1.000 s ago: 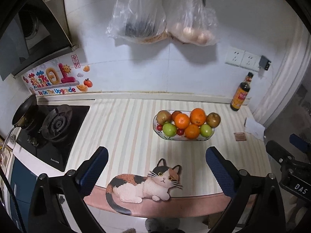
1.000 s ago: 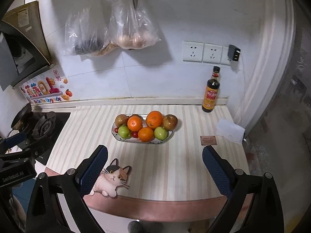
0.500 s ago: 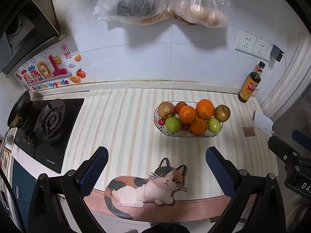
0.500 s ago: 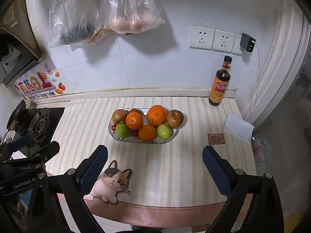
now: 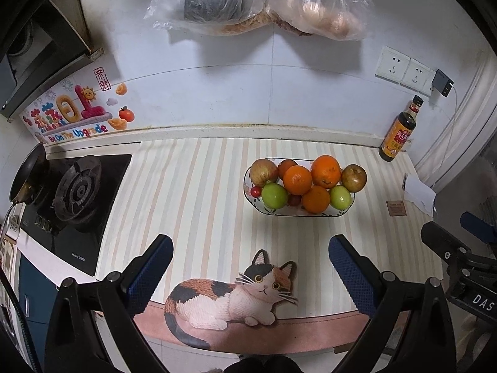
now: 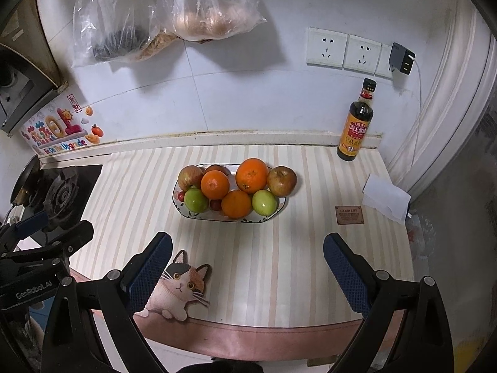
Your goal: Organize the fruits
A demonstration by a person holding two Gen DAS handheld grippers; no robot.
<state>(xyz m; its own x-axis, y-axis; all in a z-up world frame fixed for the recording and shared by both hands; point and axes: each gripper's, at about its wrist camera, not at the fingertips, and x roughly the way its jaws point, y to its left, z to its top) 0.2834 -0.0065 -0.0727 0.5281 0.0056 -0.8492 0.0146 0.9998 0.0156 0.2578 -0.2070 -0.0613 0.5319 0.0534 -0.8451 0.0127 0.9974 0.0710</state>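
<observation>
The wall sticker (image 5: 70, 118) reads "Be On The Upgrade"; the left hand-held gripper (image 6: 34, 289) bears "GenRobot.AI".

The two plastic bags (image 5: 257, 3) on the far wall get chopped off by the top edge, and I can't really make out what's in them. The small red fruits (image 6: 215, 204) in the fruit bowl (image 6: 230, 217) are mostly buried under oranges, and the soy sauce bottle (image 6: 355, 124) label's too small to read.

White tiled wall (image 5: 279, 93), striped counter (image 5: 192, 192) (dim)
</observation>
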